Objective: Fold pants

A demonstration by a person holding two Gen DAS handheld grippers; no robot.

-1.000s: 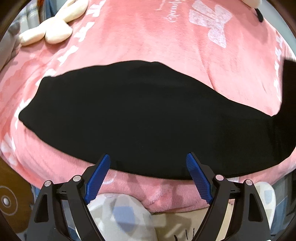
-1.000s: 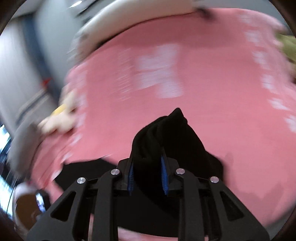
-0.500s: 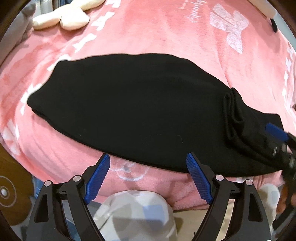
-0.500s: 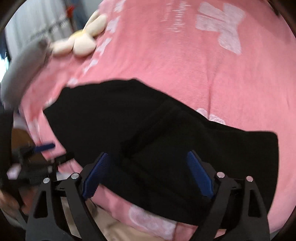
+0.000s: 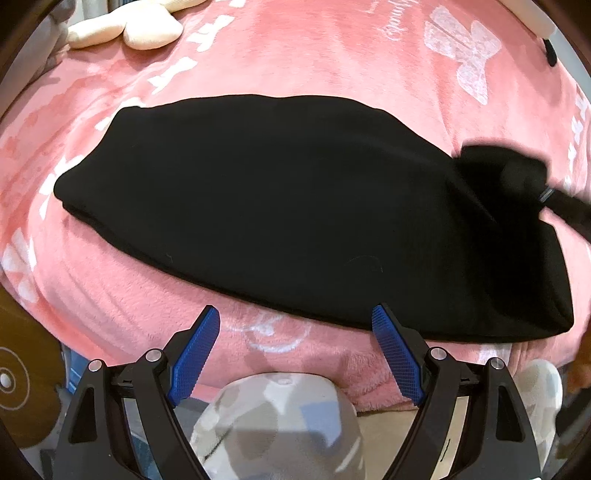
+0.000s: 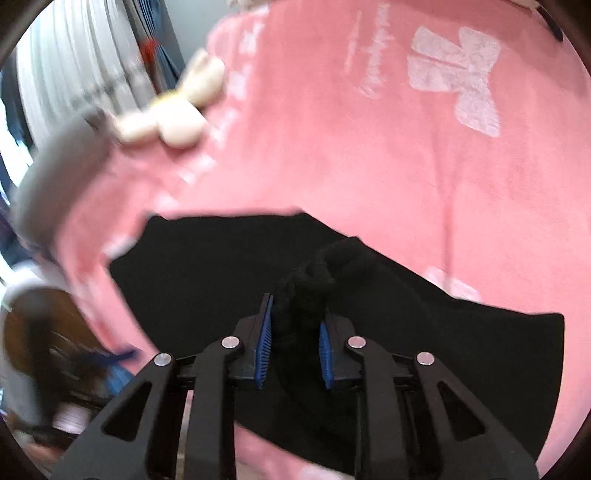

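pants (image 5: pixel 280 206) flat on pink blanket (image 5: pixel 332 55), right hand-held gripper (image 6: pixel 295 343) pinching bunched edge

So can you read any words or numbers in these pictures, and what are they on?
White cursive writing on the pink blanket: too small and warped to read in the left view.
The same writing in the right view: too blurred to read.
White block shapes along the blanket's left side: I cannot tell whether they are letters or just pattern.
Black pants: no label or print visible.
No numbers or brand names can be read anywhere.
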